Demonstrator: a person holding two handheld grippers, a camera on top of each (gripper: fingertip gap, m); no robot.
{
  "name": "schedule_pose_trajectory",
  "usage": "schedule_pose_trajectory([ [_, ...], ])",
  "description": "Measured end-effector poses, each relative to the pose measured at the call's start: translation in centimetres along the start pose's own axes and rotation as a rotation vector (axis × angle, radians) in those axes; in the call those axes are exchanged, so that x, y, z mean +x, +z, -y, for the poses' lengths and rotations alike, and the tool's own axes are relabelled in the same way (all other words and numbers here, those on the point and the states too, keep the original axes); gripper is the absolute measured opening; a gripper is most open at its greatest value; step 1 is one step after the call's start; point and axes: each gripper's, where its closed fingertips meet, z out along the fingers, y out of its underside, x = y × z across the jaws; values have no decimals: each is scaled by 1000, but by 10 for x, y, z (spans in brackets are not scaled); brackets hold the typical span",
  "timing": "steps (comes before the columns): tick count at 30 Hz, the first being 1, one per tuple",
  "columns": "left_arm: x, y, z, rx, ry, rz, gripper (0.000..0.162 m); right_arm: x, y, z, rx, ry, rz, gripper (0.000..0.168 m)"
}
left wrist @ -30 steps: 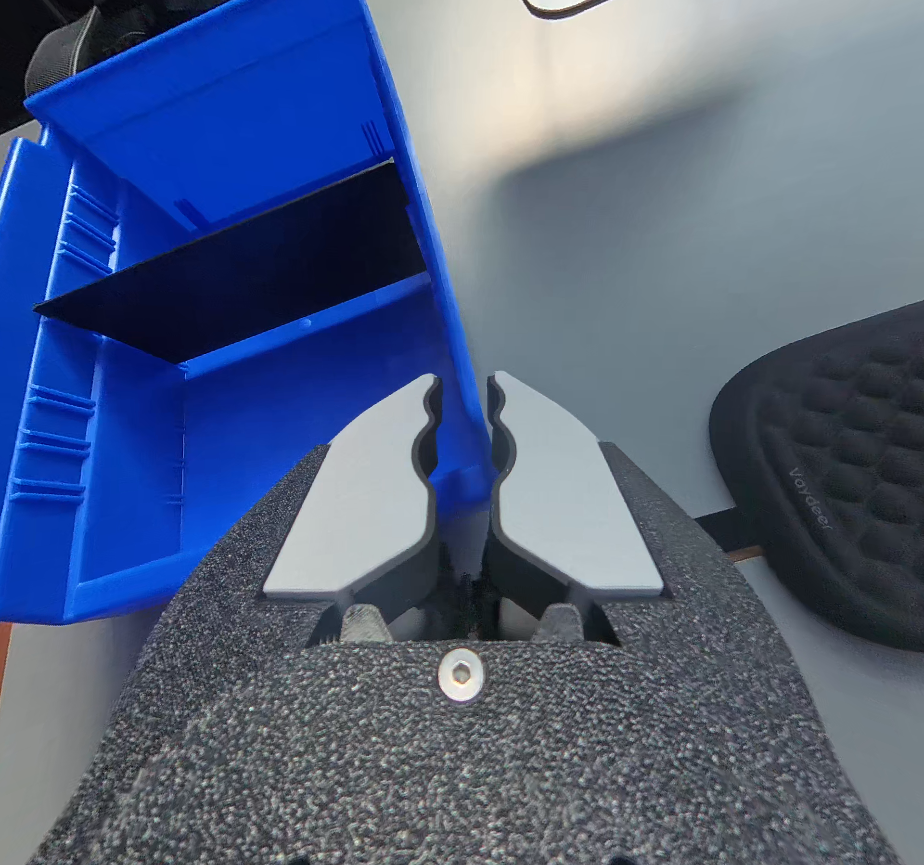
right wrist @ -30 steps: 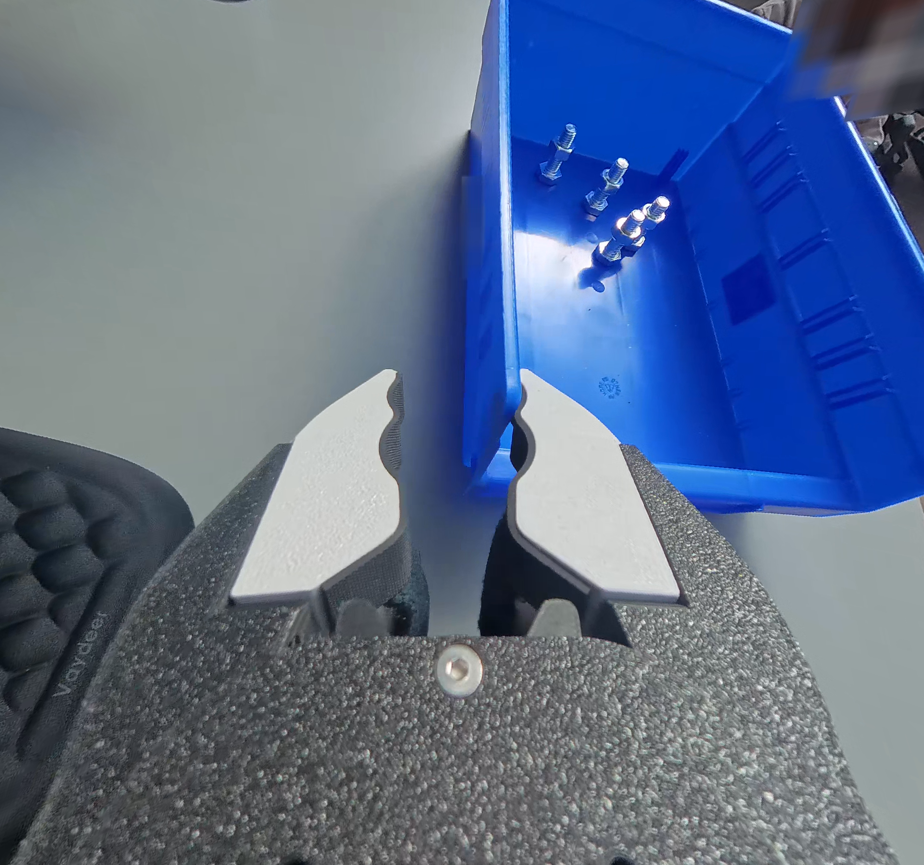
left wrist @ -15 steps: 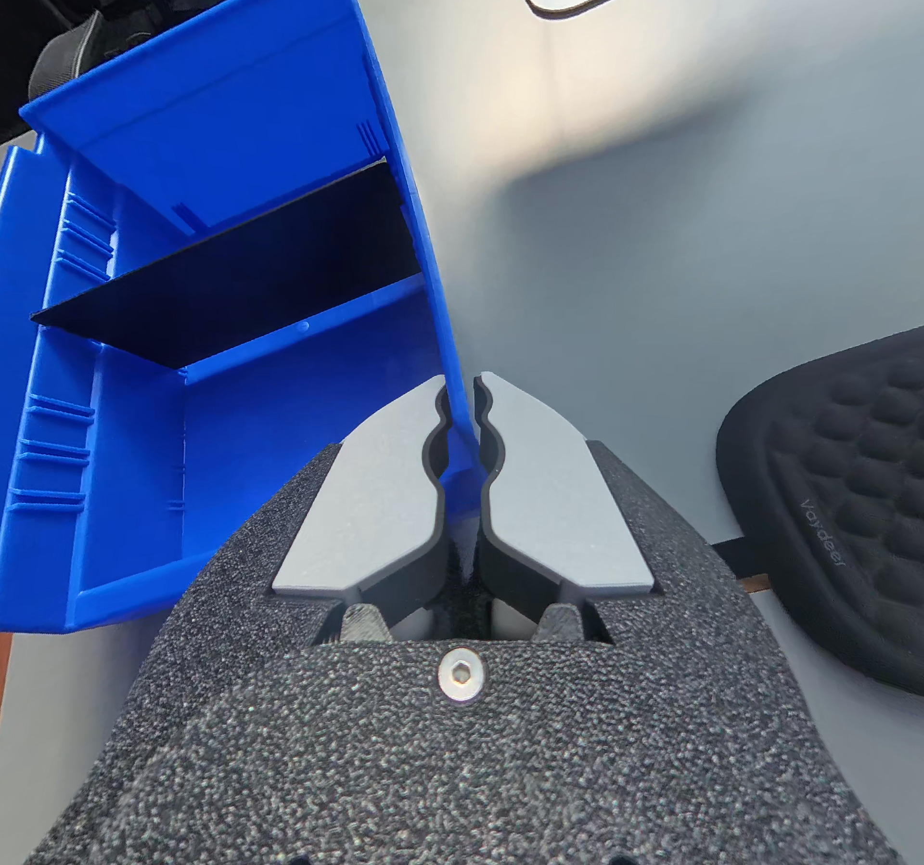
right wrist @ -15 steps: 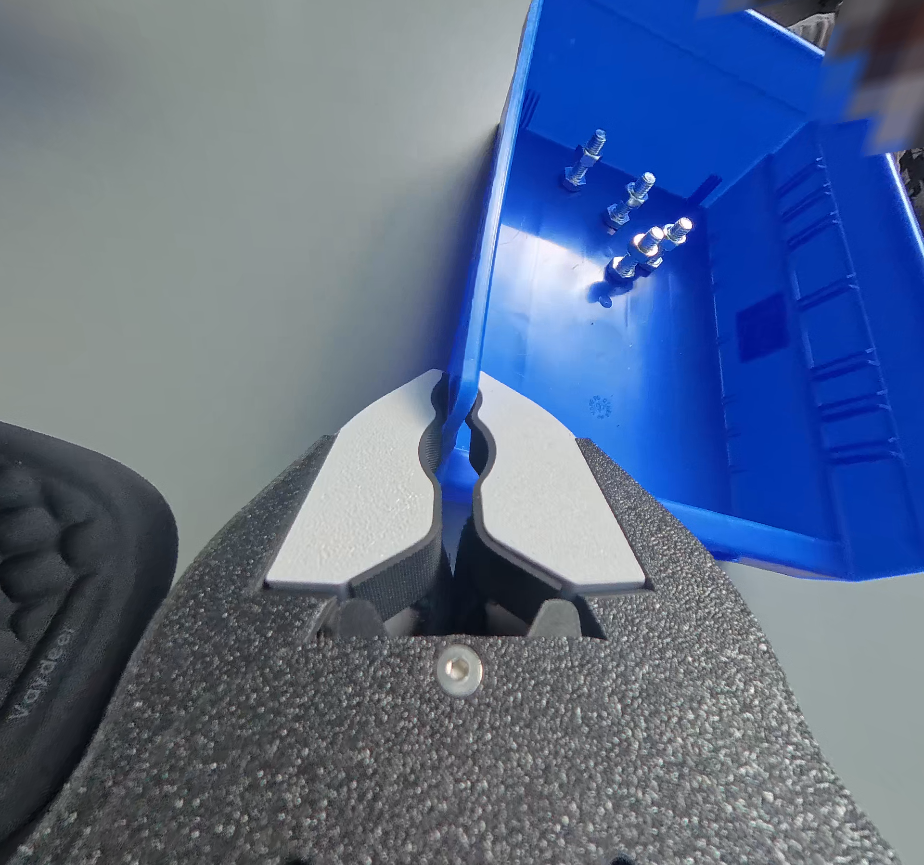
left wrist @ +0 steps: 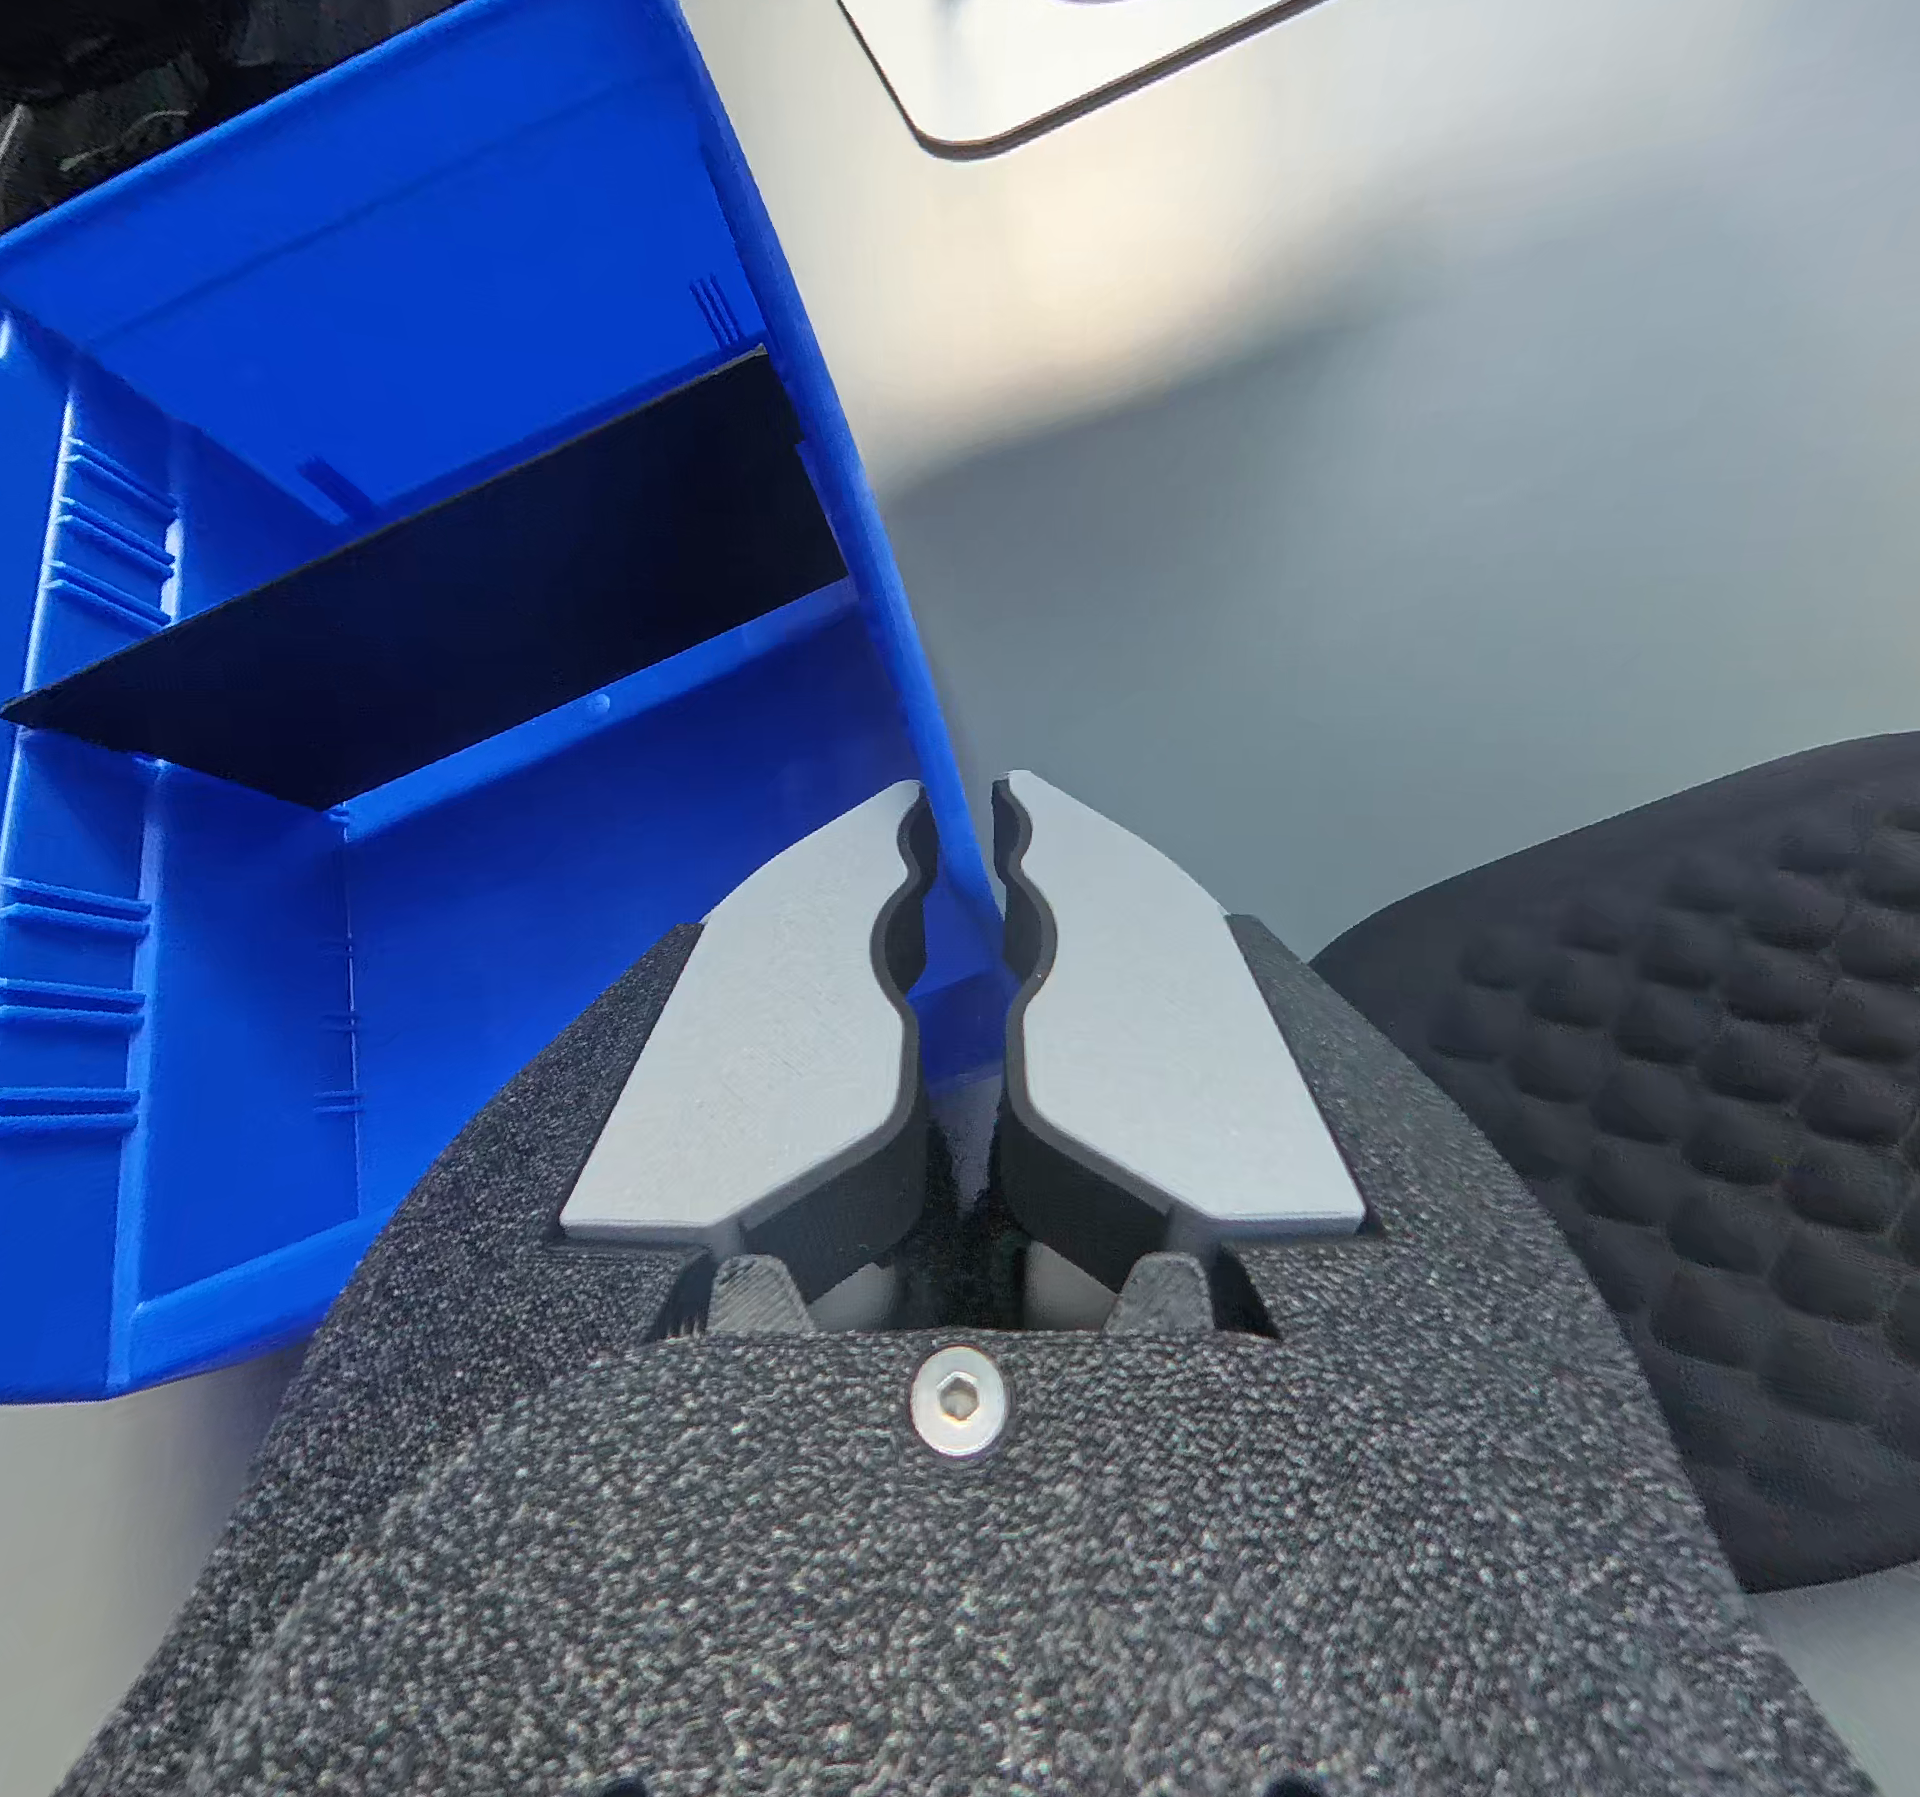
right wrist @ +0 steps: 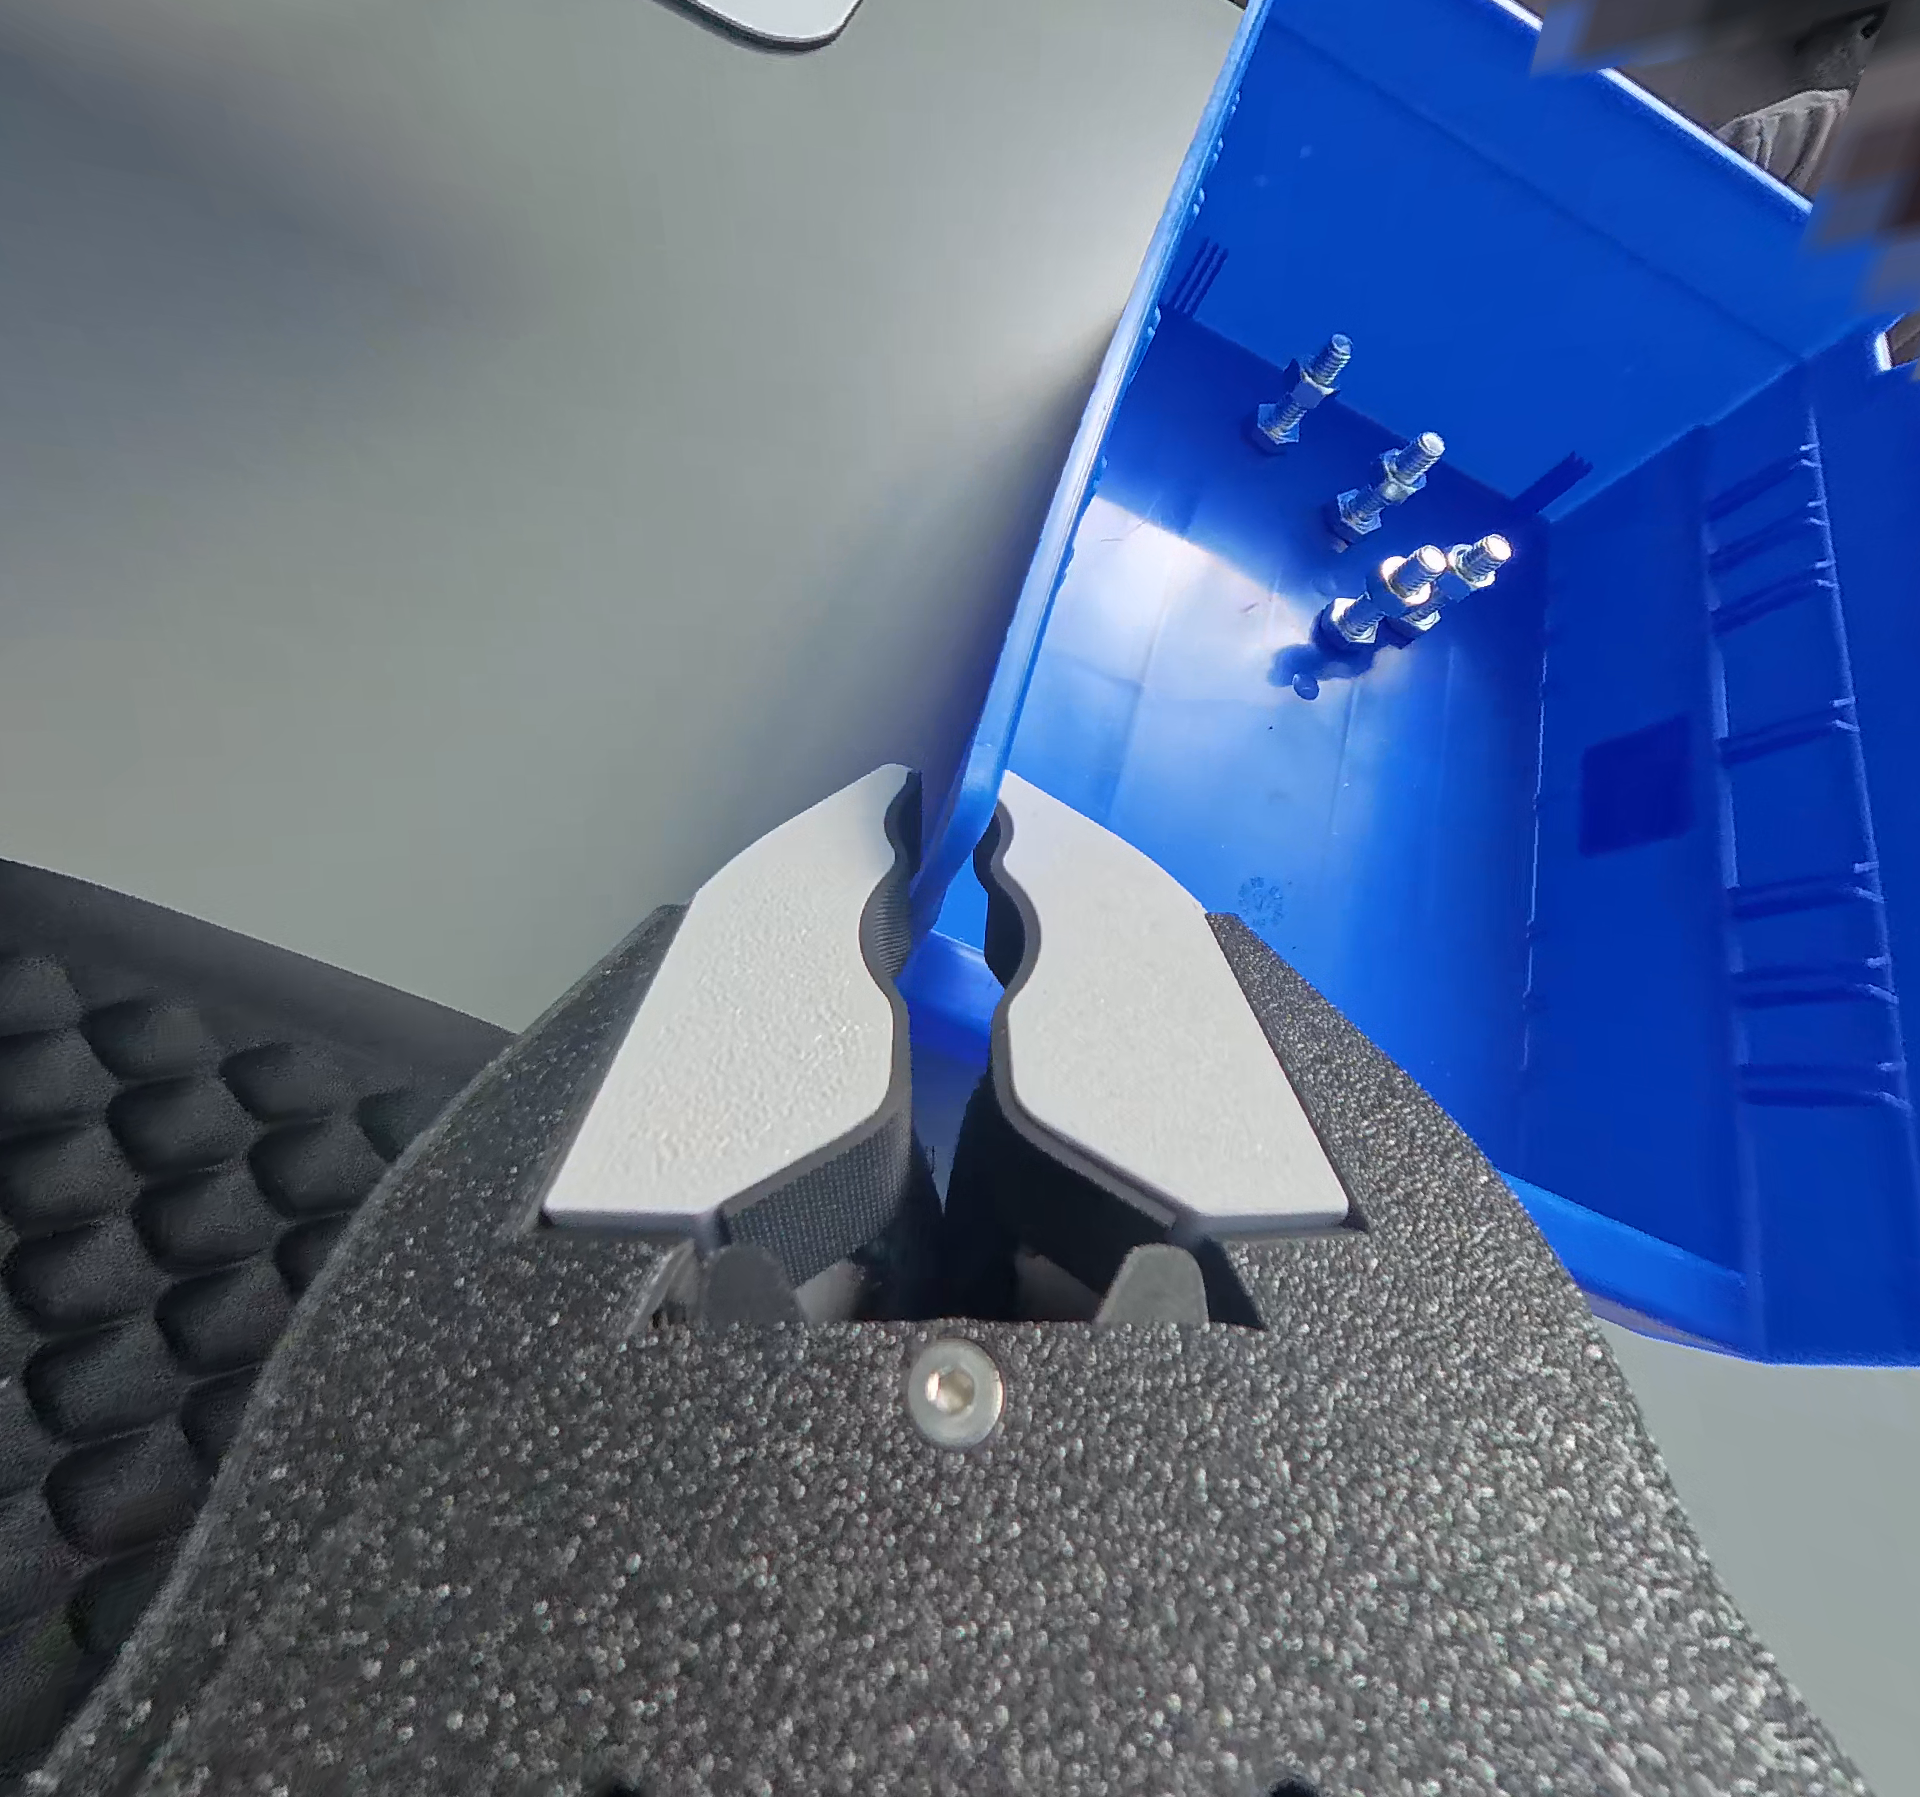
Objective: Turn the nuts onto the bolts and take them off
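I hold two blue bins at once. My right gripper point(right wrist: 951, 817) is clamped on the near end of the left side wall of the blue bin point(right wrist: 1299, 812) that carries the hardware, jaws nearly together with only the thin plastic wall between them. The bolts point(right wrist: 1382, 542), four by my count, each with a nut threaded on the shank, sit at the far end of that bin's floor, ahead and to the right of the gripped wall. They appear to stand on their heads, long axes rising off the floor and leaning away from the camera; two at the right of the group touch or nearly touch.

My left gripper point(left wrist: 961, 812) is likewise pinched on the right side wall of a second blue bin point(left wrist: 436, 313), split by a black divider point(left wrist: 436, 604); no hardware shows in its compartments.

A black cushioned pad point(left wrist: 1662, 1072) lies on the grey table point(left wrist: 1351, 500), just beside both grippers.

The right gripper is the nearer to the bolts, in my judgement, but must first let go of the wall and reach forward over it.
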Motion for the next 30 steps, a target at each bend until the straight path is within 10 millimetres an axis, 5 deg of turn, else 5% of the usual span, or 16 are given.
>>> schedule_pose_trajectory([
  [18,85,24,40,4,37,-95,12,-98,10,44,43,-48,91,11],
  [30,126,37,61,-5,34,-127,12,-143,13,63,66,-131,163,15],
])
